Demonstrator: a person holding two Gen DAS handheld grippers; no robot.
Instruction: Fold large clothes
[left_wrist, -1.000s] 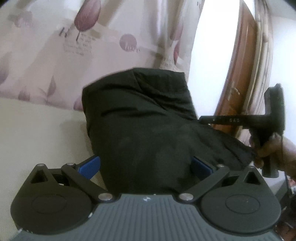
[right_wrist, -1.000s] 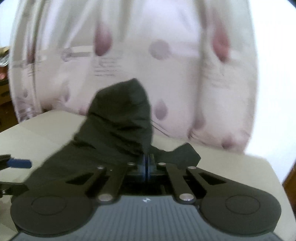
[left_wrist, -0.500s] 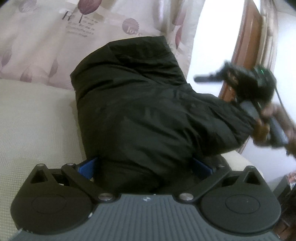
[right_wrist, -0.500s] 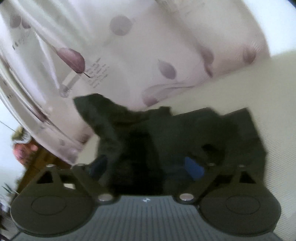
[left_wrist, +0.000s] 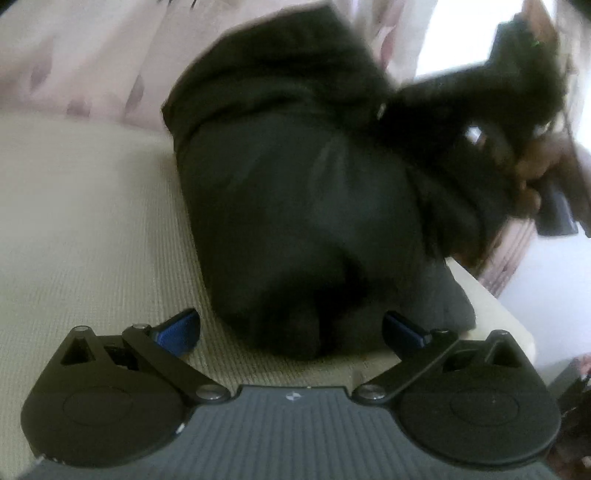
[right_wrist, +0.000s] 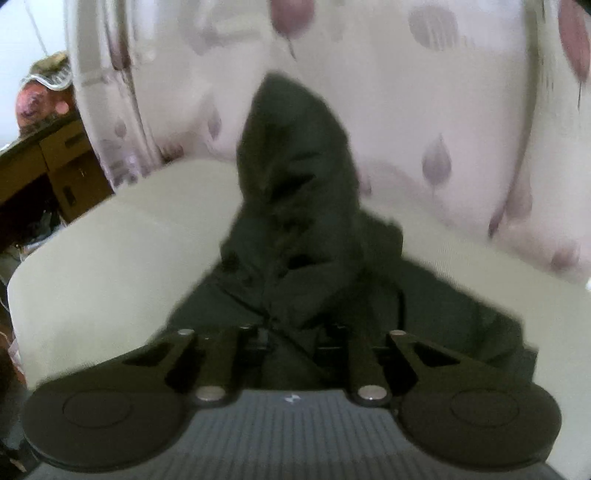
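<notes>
Right now the black garment (left_wrist: 306, 206) lies bunched in a thick mound on the cream textured surface (left_wrist: 85, 236), its near rounded end just ahead of the left gripper (left_wrist: 291, 332) and its far end raised against the pale curtain printed with mauve leaves (left_wrist: 74, 59). That gripper is released: its two blue-padded fingers (left_wrist: 177, 328) stand wide apart, one resting over bare cream surface, the other at the cloth's lower right edge, with nothing pinched between them. Seen from the right wrist, the same garment (right_wrist: 295, 206) rises in a dark peak in front of the curtain (right_wrist: 443, 110) and spreads out low over the cream surface (right_wrist: 122, 254). The right gripper (right_wrist: 295, 336) is clenched on a fold of that cloth, which is drawn in between its fingers; the fingertips themselves are hidden by the fabric. In the left wrist view the right gripper (left_wrist: 517, 110) appears blurred at the upper right, with the person's hand (left_wrist: 535, 170) around its handle, touching the garment's raised side. A wooden desk (right_wrist: 40, 162) stands beyond the surface's left edge.
</notes>
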